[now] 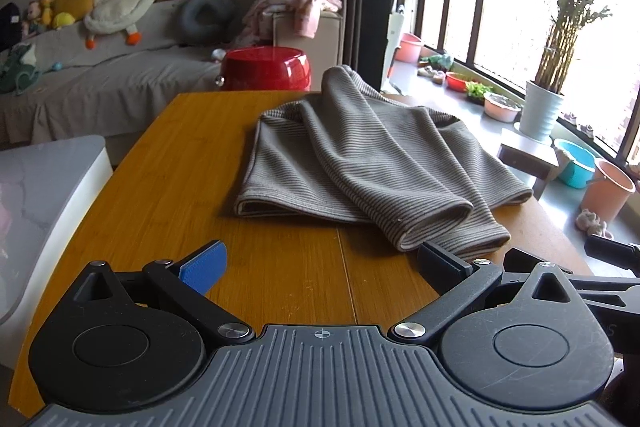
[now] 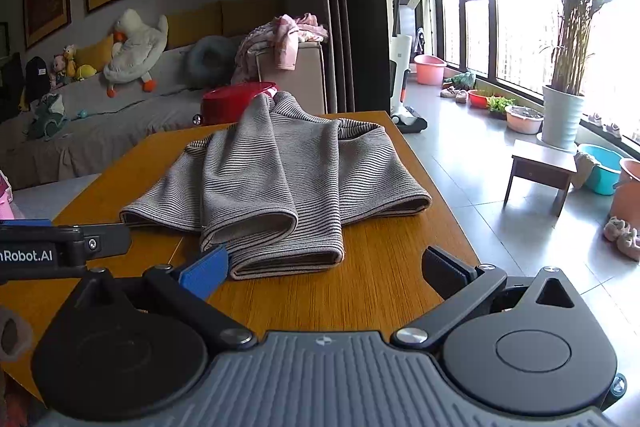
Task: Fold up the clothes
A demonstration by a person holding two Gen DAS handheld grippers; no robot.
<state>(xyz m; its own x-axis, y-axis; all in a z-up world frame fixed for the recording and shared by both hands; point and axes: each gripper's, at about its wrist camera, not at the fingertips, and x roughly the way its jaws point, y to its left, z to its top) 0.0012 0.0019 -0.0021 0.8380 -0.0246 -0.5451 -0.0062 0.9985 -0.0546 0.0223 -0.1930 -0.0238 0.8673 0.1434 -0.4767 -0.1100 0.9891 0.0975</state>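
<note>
**A:** What do the two handheld tools look like?

**B:** The left gripper [image 1: 322, 263] is matt black plastic. Two round housings with raised discs flank a grey ribbed plate, which bears a small crosshair mark. Jointed black arms with silver rivets carry the fingers [image 1: 204, 267]; one has a bright blue textured pad, the other looks plain black.

**A:** And the other one?

**B:** The right gripper [image 2: 326, 265] is built the same way: grey ribbed plate, crosshair mark, silver rivets, one blue pad, triangular cut-outs in the outer links. A silver screw sits at its lower right edge. The left tool, seen side-on from there, shows white lettering, possibly ending "Robot.AI".
</note>
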